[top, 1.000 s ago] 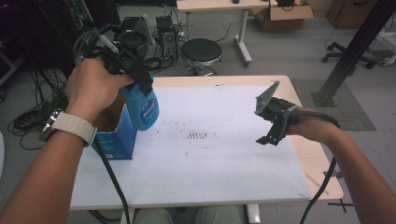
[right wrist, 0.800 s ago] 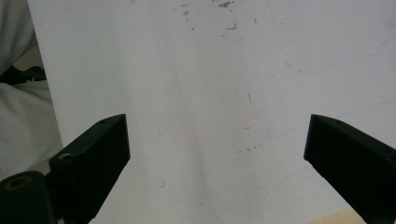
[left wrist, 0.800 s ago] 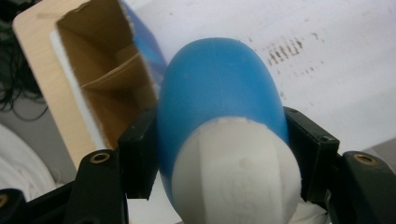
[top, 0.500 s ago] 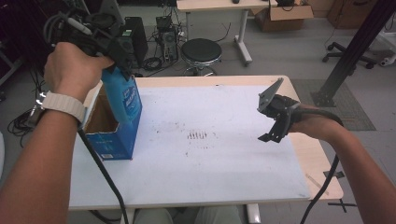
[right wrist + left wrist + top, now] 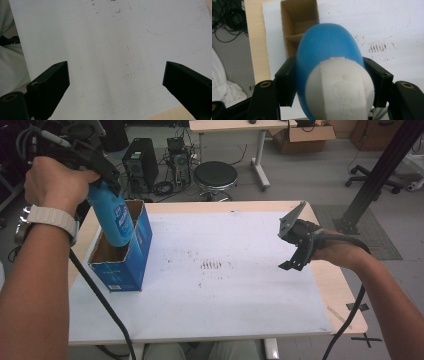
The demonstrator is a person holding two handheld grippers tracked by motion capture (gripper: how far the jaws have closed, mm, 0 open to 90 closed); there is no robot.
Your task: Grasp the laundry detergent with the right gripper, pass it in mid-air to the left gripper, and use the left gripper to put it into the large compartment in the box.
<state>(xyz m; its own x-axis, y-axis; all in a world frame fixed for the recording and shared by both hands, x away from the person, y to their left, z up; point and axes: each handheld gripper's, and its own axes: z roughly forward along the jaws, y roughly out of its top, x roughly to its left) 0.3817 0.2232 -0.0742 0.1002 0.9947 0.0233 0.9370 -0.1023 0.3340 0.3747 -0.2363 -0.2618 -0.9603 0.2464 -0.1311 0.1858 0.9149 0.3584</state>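
Note:
My left gripper (image 5: 100,182) is raised at the far left of the high view, shut on a blue bottle (image 5: 114,220) near its top. The bottle hangs tilted, its lower end at the open mouth of a blue carton box (image 5: 131,265) on the table's left side. In the left gripper view the bottle (image 5: 328,52) shows its white cap end between both jaws, with the box's brown inside (image 5: 299,22) beyond it. My right gripper (image 5: 295,251) hovers open over the table's right side. Under its wide-spread jaws (image 5: 116,77) lies only the white sheet.
A white sheet (image 5: 225,290) with small dark marks covers most of the wooden table (image 5: 340,295). Beyond the far edge stand a black stool (image 5: 215,175), computer cases and cables on the floor. A dark metal post (image 5: 380,170) rises at the far right.
My left hand has lifted the bottle from the box's right front, swung it up and left, and now holds it over the box's open top. The right gripper has stayed in place.

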